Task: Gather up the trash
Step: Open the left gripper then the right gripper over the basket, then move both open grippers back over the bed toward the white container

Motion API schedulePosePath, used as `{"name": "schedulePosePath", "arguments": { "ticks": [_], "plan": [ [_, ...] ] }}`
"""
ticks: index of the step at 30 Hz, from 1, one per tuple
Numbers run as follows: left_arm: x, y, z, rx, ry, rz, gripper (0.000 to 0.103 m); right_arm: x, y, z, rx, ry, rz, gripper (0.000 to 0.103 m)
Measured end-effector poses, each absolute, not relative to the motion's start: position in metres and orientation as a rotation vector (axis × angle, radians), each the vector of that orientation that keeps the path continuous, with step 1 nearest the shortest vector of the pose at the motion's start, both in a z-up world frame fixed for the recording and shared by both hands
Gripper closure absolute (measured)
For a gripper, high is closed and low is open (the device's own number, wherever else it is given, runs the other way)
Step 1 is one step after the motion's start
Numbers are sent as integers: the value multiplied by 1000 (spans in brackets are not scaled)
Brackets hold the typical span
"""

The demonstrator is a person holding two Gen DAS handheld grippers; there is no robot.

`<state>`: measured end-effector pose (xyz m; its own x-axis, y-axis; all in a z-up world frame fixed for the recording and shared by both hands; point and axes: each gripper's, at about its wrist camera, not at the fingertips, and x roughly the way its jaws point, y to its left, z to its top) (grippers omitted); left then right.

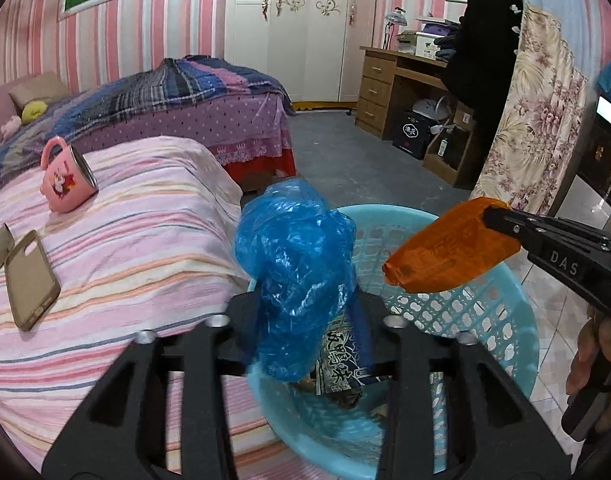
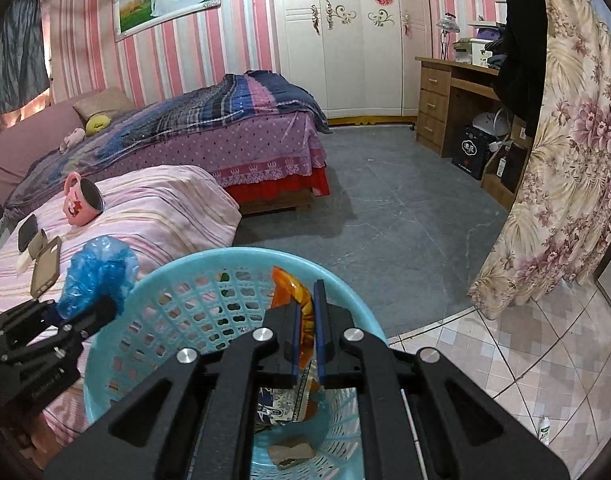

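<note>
Light-blue perforated plastic basket (image 2: pixel 153 308) stands on the floor at the near right corner of the pink striped bedcover (image 1: pixel 145 216); it already holds a printed dark wrapper (image 1: pixel 341 364) and a brownish scrap (image 2: pixel 291 453) at the bottom. Two pieces are in hand over it. Left gripper (image 1: pixel 305 312): jaws part-way apart, crumpled blue plastic bag (image 1: pixel 295 272) between them over the near-left rim; whether the pads press on it cannot be told, so the bag may be slipping free. Right gripper (image 2: pixel 307 312): clamped narrow on an orange translucent wrapper (image 2: pixel 295 292), held above the basket's mouth, not yet released. Left to do, by my reading: drop both pieces in. A pink cartoon mug (image 1: pixel 65 178) and tan phone case (image 1: pixel 29 280) lie on the bedcover to the left; probably not trash. A small bottle (image 2: pixel 544 429) lies on the tiled floor, far right.
</note>
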<state>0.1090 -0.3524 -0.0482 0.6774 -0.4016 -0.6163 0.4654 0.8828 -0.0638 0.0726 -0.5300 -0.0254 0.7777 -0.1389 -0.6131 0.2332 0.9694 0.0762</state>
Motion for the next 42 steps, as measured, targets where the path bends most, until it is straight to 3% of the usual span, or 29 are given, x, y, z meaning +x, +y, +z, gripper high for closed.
{"name": "schedulePosePath", "arguments": {
  "ticks": [1, 4, 12, 14, 15, 16, 20, 24, 32, 42],
  "plan": [
    [108, -350, -47, 97, 659, -479, 35, 73, -530, -26, 150, 651, -203, 97],
    [109, -339, -43, 83, 643, -453, 22, 74, -528, -26, 149, 652, -204, 97],
    [120, -299, -34, 72, 617, -359, 13, 84, -521, -30, 114, 711, -214, 95],
    [122, -288, -33, 71, 614, -337, 12, 84, -520, -29, 103, 705, -232, 81],
    [124, -280, -33, 73, 614, -322, 12, 84, -519, -27, 101, 695, -237, 55],
    [125, -276, -33, 75, 613, -313, 12, 85, -517, -27, 102, 695, -238, 36],
    [129, -251, -33, 75, 610, -259, 10, 83, -511, -28, 118, 673, -255, 34],
    [134, -222, -33, 56, 620, -216, 9, 82, -503, -27, 119, 639, -271, 18],
    [141, -163, -21, 75, 596, -132, 6, 96, -488, -17, 103, 617, -275, 12],
    [152, -104, 2, 103, 554, -32, 6, 110, -454, -7, 112, 579, -255, 10]
  ]
}}
